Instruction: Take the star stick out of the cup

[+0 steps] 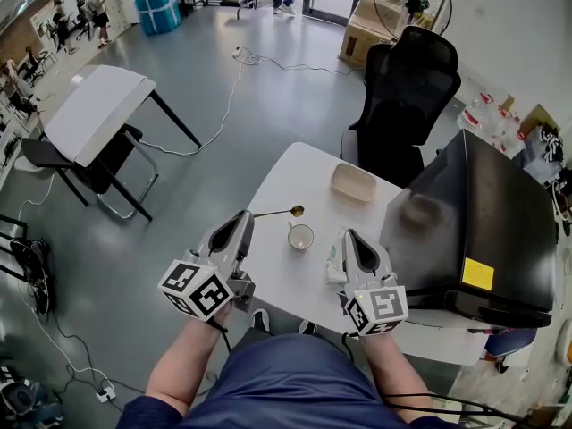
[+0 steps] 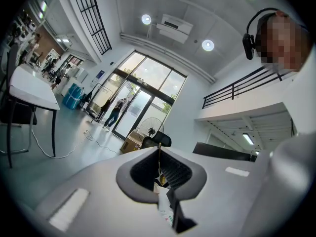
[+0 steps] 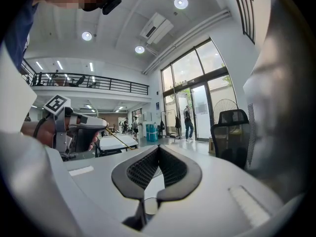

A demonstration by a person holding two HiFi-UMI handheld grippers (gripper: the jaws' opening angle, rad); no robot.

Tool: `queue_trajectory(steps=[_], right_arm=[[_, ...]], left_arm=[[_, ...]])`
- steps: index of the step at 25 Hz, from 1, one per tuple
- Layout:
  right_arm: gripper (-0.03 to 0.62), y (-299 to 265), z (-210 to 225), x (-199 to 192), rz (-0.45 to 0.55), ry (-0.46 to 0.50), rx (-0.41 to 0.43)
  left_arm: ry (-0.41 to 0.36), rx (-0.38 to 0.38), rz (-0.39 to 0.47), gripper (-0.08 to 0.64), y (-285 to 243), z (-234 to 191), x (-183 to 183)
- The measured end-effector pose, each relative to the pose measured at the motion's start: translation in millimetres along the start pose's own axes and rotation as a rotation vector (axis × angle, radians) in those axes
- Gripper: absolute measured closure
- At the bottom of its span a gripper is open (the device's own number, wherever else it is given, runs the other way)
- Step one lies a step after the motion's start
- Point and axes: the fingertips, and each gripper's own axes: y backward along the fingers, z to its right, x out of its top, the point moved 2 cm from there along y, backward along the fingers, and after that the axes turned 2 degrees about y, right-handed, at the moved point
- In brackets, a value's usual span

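My left gripper (image 1: pixel 245 216) is clenched on the thin golden star stick (image 1: pixel 279 213), which lies level over the smooth white tabletop's (image 1: pixel 295 172) left edge, outside the round white cup (image 1: pixel 300 236). My right gripper (image 1: pixel 349 236) is pinched closed on nothing, just beside the cup.

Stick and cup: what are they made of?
The stick is thin, straight and gold-coloured. It is probably metal, but could be coated plastic. The cup is white and smooth with a thick rim. It is likely glazed ceramic, though plastic can't be ruled out.
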Motion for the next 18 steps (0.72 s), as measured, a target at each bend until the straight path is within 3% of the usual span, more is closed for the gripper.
queue_trajectory(steps=[18], right_arm=[[0.586, 3.8, -3.0, -4.5, -0.007, -0.01, -0.006]], left_arm=[[0.004, 0.0, -0.005, 0.552, 5.3, -2.1, -1.3]])
